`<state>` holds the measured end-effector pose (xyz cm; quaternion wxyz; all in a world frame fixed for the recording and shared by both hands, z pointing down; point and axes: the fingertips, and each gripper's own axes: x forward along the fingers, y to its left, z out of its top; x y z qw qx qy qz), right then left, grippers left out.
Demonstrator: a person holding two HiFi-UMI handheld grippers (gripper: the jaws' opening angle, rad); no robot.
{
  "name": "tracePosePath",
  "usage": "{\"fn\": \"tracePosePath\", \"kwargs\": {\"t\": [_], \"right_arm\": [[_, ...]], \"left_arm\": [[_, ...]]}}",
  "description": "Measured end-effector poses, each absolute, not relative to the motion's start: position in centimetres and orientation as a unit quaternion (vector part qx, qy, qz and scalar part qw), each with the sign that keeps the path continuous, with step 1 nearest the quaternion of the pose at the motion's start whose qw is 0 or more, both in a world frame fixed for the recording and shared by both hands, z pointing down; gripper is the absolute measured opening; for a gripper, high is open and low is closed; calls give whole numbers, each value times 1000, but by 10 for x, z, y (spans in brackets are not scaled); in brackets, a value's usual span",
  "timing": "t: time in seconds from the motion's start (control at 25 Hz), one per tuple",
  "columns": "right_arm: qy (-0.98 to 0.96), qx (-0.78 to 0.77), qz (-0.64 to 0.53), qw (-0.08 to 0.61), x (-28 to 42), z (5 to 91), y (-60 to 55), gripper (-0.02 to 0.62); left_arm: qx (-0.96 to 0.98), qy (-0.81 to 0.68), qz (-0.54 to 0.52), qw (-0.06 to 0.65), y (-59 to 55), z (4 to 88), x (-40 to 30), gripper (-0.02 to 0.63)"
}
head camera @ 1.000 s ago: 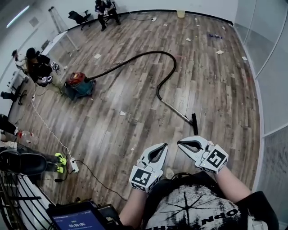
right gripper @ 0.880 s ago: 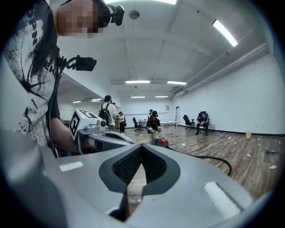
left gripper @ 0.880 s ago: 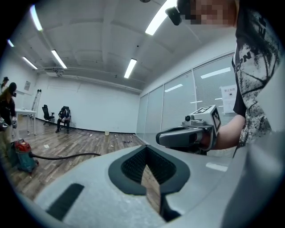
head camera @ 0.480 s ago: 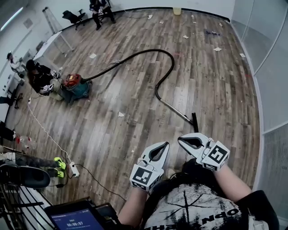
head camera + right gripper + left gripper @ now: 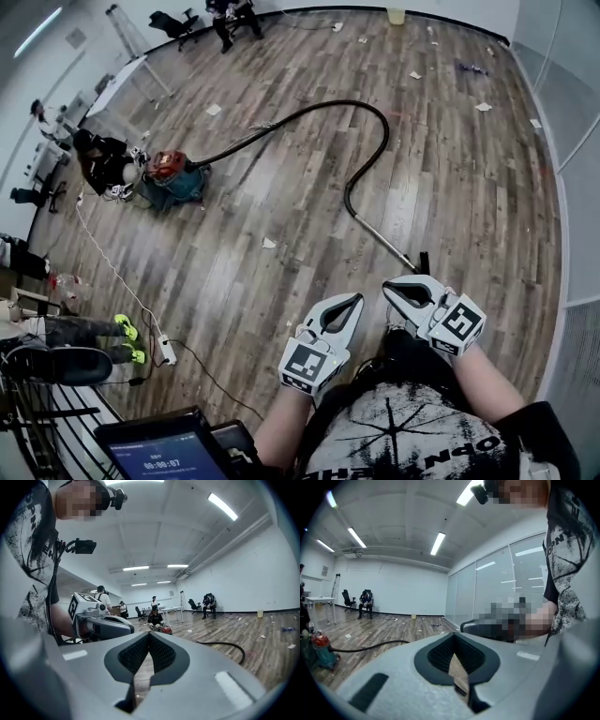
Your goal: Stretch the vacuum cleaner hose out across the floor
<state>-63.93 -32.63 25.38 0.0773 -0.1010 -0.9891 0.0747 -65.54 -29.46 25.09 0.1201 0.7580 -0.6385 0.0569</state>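
Currently left gripper (image 5: 354, 300) and right gripper (image 5: 388, 287) are closed, empty. Hose (image 5: 380, 122) loops from canister (image 5: 174, 175) near the left edge of the floor (image 5: 281, 202); a hard tug could drag the canister into the person (image 5: 101, 159) seemingly crouched beside it.

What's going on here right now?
A person holds the left gripper and right gripper out in front, both with jaws shut and empty. The black hose lies curved on the wooden floor, running from the vacuum cleaner to the wand and nozzle just ahead of the right gripper. Nothing is grasped yet; the hose is not stretched out.
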Motion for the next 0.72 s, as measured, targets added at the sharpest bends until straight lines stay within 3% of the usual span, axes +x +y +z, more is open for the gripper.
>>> {"fn": "tracePosePath", "kwargs": {"t": [0.72], "right_arm": [[-992, -65, 99, 55, -696, 252, -589, 6]], "left_arm": [[724, -674, 65, 134, -493, 250, -736, -2]]}}
